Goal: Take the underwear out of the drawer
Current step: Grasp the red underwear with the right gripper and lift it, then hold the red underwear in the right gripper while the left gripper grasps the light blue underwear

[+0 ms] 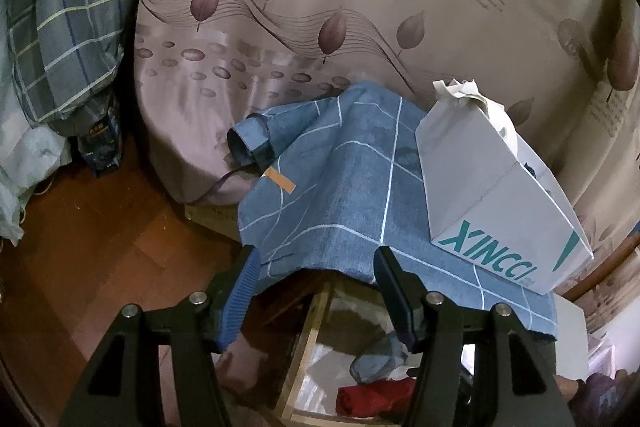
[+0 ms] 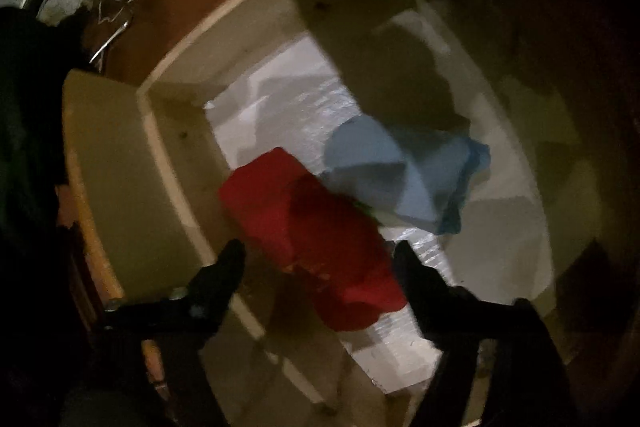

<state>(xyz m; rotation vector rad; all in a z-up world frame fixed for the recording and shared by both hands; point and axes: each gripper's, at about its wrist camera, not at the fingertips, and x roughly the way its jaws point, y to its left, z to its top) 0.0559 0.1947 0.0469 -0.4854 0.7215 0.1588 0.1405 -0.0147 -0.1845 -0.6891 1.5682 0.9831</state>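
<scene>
Red cloth, folded, lies on the pale floor of the open drawer (image 2: 176,155), and the right gripper (image 2: 320,259) hangs above it pointing almost straight down, its jaws spread wide with one finger on each side of the near end of that red underwear (image 2: 312,239). Nothing is pinched yet — the pads stand clear of the fabric, as far as this blurred view lets me judge. Just beyond the red piece, touching or nearly touching its far edge, sits a crumpled light-blue garment (image 2: 404,175), also inside the drawer.

From the left wrist view, the left gripper (image 1: 316,263) is held open and empty above the same drawer, whose wooden rim shows below it; the red piece peeks out at the bottom of that view. A blue checked cloth (image 1: 344,171) drapes over the furniture in front of it, with a white cardboard box (image 1: 492,195) resting on top, and the bed sheet (image 1: 360,7) behind.

My reading: the step in hand is the reach into the drawer, with the grasp not yet made. The next move likely calls for lowering the right fingers until they straddle a fold of the red cloth, then closing firmly — gathering enough fabric that it does not slip free on the lift, and keeping clear of the drawer wall on the near-left side.
</scene>
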